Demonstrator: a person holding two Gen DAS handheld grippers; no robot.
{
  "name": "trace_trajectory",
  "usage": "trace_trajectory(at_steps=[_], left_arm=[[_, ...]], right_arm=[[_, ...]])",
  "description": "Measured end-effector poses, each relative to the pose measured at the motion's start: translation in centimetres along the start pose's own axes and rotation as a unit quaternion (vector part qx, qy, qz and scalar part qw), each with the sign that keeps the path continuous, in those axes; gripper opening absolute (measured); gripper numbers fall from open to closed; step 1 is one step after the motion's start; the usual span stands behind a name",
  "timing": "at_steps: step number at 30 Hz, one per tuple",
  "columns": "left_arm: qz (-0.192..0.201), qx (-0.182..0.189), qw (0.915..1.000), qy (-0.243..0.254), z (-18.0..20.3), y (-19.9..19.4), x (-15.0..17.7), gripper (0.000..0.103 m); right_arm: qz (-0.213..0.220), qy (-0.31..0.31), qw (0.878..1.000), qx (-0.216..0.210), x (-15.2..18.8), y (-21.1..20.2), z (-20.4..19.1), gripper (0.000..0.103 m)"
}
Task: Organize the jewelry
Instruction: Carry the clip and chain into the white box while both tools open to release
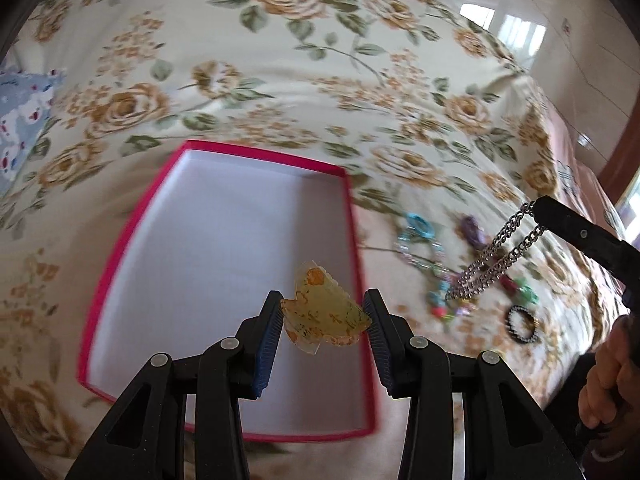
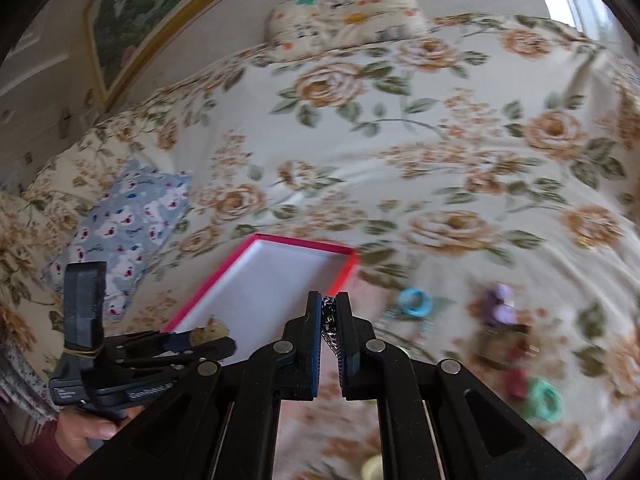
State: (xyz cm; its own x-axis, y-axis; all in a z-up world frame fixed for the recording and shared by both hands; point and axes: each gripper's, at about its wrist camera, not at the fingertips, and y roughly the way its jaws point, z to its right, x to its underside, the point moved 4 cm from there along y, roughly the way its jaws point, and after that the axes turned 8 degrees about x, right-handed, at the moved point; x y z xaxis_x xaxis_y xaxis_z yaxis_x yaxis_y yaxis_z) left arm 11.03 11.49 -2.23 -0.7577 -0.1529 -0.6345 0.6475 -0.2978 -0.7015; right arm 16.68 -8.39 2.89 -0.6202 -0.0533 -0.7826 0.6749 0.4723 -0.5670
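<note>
My left gripper (image 1: 325, 312) is shut on a yellow-orange butterfly hair clip (image 1: 324, 314) and holds it above the right part of a pink box (image 1: 352, 216) with a white inside. My right gripper (image 2: 329, 316) is shut on a silver chain (image 2: 329, 328); in the left wrist view the chain (image 1: 492, 256) hangs in loops from it above the loose jewelry. The left gripper with the clip (image 2: 210, 332) shows at the lower left of the right wrist view, over the box's (image 2: 344, 254) near corner.
Loose jewelry lies on the floral bedspread (image 1: 280, 60) right of the box: a blue ring (image 1: 420, 226), a purple piece (image 1: 472, 230), a bead string (image 1: 424, 256), a black bracelet (image 1: 522, 324), a green piece (image 1: 526, 292). A blue patterned pillow (image 2: 124, 220) lies left.
</note>
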Motion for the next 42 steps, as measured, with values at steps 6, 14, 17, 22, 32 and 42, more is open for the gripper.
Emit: trace_trajectory(at_steps=[6, 14, 17, 22, 32, 42], left_arm=[[-0.006, -0.024, 0.9996, -0.01, -2.9, 1.4, -2.2, 0.04], [-0.022, -0.042, 0.9988, -0.015, -6.5, 5.9, -6.0, 0.04], [-0.033, -0.048, 0.9982, -0.017, -7.6, 8.0, -7.1, 0.04], [-0.061, -0.045, 0.9968, -0.025, -8.9, 10.7, -7.6, 0.041], [-0.087, -0.077, 0.9932, -0.008, -8.9, 13.2, -7.8, 0.042], [-0.091, -0.098, 0.991, 0.001, -8.2, 12.7, -7.1, 0.057]], right_arm=[[-0.016, -0.013, 0.999, -0.04, -1.4, 4.6, -4.1, 0.006], [-0.041, -0.024, 0.997, -0.057, -2.9, 11.4, -6.9, 0.006], [-0.054, -0.023, 0.997, -0.057, -3.0, 13.7, -7.1, 0.006], [-0.089, -0.021, 0.994, -0.056, -1.9, 17.2, -6.7, 0.006], [-0.151, -0.011, 0.987, -0.049, 1.1, 20.4, -4.9, 0.006], [-0.164, -0.013, 0.985, -0.043, 1.6, 21.0, -4.8, 0.012]])
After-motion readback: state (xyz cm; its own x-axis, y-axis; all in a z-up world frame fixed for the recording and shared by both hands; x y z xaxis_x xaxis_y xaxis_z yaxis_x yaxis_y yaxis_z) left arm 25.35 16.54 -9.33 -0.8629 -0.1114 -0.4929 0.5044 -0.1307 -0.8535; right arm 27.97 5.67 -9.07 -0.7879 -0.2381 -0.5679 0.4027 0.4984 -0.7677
